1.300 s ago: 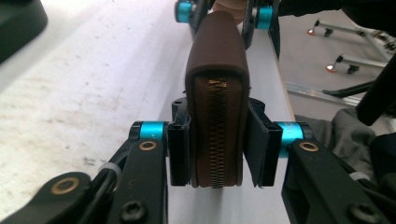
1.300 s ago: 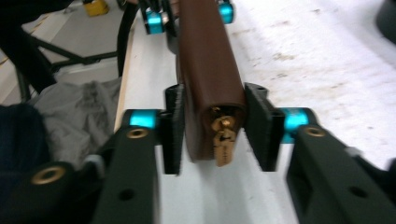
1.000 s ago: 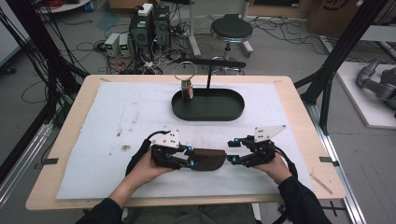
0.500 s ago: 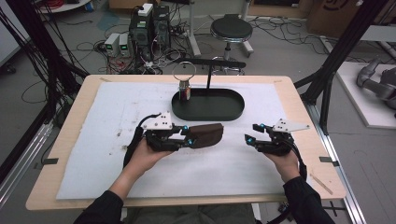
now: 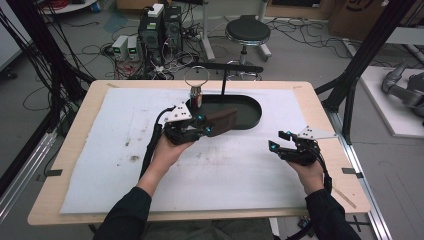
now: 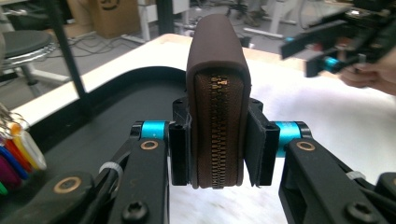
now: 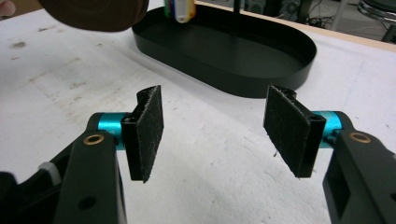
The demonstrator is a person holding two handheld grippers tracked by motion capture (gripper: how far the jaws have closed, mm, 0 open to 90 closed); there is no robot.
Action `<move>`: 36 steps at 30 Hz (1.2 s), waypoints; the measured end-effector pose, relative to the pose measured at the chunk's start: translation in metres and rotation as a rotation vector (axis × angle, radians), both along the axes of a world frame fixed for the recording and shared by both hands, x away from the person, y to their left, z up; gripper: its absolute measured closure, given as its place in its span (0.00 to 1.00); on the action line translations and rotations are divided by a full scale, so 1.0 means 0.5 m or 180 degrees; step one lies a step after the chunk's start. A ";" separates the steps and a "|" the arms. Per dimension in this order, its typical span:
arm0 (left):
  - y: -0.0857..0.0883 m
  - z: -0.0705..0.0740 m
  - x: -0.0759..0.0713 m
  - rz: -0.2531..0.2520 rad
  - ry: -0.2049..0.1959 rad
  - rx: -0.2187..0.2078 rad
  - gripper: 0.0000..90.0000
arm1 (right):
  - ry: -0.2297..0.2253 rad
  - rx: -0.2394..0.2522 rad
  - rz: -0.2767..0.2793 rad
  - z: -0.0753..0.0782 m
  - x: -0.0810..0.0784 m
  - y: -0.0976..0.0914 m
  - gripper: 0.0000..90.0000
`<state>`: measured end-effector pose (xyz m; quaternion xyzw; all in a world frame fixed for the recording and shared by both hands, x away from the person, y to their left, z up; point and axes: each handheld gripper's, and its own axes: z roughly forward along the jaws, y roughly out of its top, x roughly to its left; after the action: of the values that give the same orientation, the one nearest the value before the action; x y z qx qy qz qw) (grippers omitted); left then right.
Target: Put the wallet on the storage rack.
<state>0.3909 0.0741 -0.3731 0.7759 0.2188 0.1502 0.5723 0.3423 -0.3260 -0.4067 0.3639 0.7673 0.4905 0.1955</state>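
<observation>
A brown zip wallet (image 5: 222, 121) hangs above the near left rim of the black oval tray (image 5: 252, 120). My left gripper (image 5: 204, 131) is shut on it. In the left gripper view the pads press both sides of the wallet (image 6: 217, 93), zip edge facing the camera. My right gripper (image 5: 277, 142) stands open over the white mat at the right, nothing between its fingers. In the right gripper view the gripper (image 7: 219, 123) faces the tray (image 7: 243, 51), and the wallet (image 7: 93, 11) shows at the top left.
A black stand (image 5: 223, 67) rises from the tray, and a key bunch (image 5: 195, 95) with coloured tags hangs from a ring at the tray's left end. A white mat (image 5: 125, 150) covers the wooden table. A stool and cabling lie beyond the far edge.
The right gripper has come off the wallet and drawn away to the right. The left gripper has carried the wallet up and away, to the tray's near left rim.
</observation>
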 end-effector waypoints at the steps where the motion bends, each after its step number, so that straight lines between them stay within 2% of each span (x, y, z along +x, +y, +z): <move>1: -0.001 0.000 0.007 0.0027 -0.0007 0.0017 0.74 | 0.0018 0.0009 -0.0025 -0.001 0.002 -0.004 0.43; 5: -0.015 -0.001 0.037 0.0176 -0.0026 0.0042 0.74 | 0.0023 0.0010 -0.0001 -0.002 0.003 -0.006 0.43; 6: -0.015 -0.001 0.037 0.0176 -0.0026 0.0042 0.74 | 0.0025 0.0006 -0.0002 -0.002 0.003 -0.005 0.43; 9: -0.028 -0.005 0.058 0.0248 0.0002 0.0090 0.74 | 0.0012 -0.0008 -0.0009 -0.002 0.005 -0.003 0.43; 10: -0.040 -0.011 0.073 0.0271 0.0030 0.0115 0.74 | 0.0005 0.0002 -0.0013 -0.002 0.005 -0.002 0.44; 11: -0.040 -0.011 0.073 0.0271 0.0030 0.0115 0.74 | -0.0003 -0.0005 -0.0011 -0.002 0.006 -0.002 0.44; 15: -0.065 -0.036 0.111 0.0378 0.0064 0.0194 0.74 | 0.0004 -0.0025 -0.0007 -0.003 0.006 -0.001 0.44; 17: -0.069 -0.042 0.119 0.0387 0.0078 0.0201 0.74 | -0.0002 -0.0018 0.0001 -0.003 0.007 0.000 0.44; 20: -0.085 -0.067 0.143 0.0449 0.0115 0.0212 0.74 | -0.0014 -0.0013 0.0011 -0.003 0.006 0.000 0.44; 24: -0.094 -0.079 0.154 0.0496 0.0121 0.0253 0.74 | -0.0014 -0.0016 0.0019 -0.003 0.006 0.002 0.45; 27: -0.099 -0.087 0.162 0.0544 0.0077 0.0235 0.74 | -0.0022 -0.0025 0.0021 -0.004 0.007 0.003 0.45; 30: -0.100 -0.099 0.169 0.0599 0.0115 0.0188 0.74 | -0.0023 -0.0026 0.0018 -0.004 0.008 0.003 0.45; 36: -0.101 -0.109 0.174 0.0623 0.0124 0.0233 0.74 | -0.0040 -0.0022 0.0007 -0.004 0.007 0.002 0.45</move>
<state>0.4778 0.0237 -0.4277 0.7740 0.2990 0.1982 0.5218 0.3460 -0.3248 -0.4086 0.3593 0.7681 0.4904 0.2010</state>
